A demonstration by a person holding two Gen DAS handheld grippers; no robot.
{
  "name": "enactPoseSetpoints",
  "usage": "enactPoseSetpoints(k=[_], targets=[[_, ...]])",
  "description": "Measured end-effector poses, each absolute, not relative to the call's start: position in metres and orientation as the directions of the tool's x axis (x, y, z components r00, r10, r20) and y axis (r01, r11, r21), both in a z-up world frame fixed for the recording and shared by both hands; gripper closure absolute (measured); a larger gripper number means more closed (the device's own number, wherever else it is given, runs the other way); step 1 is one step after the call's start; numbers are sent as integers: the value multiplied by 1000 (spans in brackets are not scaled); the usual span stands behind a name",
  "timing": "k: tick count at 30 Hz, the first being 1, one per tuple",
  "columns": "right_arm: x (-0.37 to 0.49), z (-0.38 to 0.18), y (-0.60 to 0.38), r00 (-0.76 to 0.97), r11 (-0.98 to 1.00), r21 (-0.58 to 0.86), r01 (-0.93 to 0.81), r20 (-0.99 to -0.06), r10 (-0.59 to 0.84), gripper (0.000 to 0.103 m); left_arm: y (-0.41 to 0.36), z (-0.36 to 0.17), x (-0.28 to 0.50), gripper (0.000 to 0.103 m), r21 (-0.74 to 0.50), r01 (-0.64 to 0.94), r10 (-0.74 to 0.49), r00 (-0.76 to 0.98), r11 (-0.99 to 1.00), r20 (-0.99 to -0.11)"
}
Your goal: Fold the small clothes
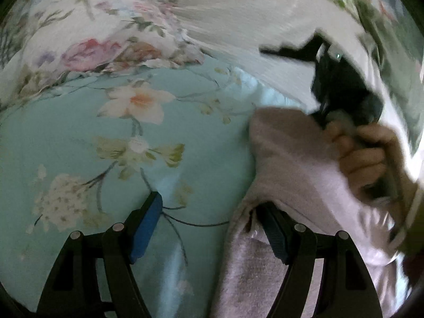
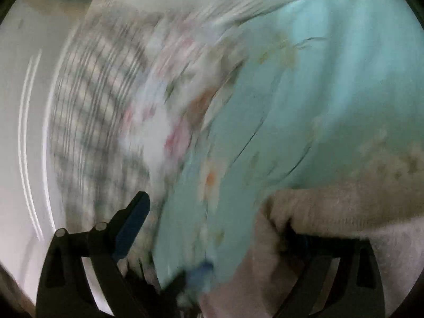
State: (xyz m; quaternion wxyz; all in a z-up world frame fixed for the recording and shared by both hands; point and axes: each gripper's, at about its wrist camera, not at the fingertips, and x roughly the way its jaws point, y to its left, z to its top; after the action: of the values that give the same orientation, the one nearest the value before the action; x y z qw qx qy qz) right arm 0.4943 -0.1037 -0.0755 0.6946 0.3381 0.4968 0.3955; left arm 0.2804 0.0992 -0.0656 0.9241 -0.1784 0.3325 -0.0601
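Observation:
A pale pink fuzzy garment lies on a teal floral bed sheet at the right of the left wrist view. My left gripper is open low over the sheet, and the garment's edge drapes over its right finger. A hand holds my right gripper above the garment; whether it is open or shut is hidden there. In the blurred right wrist view my right gripper stands wide open, with the pink garment covering its right finger.
A white floral quilt is bunched at the back left of the bed. A plain white cloth lies behind the garment. A checked fabric and a white wall show at the left of the right wrist view.

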Motion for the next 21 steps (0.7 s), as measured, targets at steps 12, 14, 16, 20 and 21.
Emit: enactPoseSetpoints(k=[12, 14, 16, 20, 21], targets=[[394, -9, -225, 556, 660, 734, -161, -485, 675, 10, 146, -64, 262, 29, -539, -105, -229, 826, 835, -515], [351, -1, -249, 587, 683, 713, -157, -489, 645, 10, 160, -70, 262, 30, -605, -130, -262, 816, 786, -515], [301, 2, -279, 628, 723, 680, -119, -512, 585, 10, 157, -68, 264, 30, -598, -116, -276, 806, 793, -523], [225, 7, -326, 705, 787, 616, -28, -546, 452, 10, 128, -55, 275, 30, -493, -40, -296, 756, 869, -584], [207, 8, -341, 728, 801, 598, 8, -552, 405, 10, 123, -51, 276, 30, -470, -26, -294, 750, 882, -593]])
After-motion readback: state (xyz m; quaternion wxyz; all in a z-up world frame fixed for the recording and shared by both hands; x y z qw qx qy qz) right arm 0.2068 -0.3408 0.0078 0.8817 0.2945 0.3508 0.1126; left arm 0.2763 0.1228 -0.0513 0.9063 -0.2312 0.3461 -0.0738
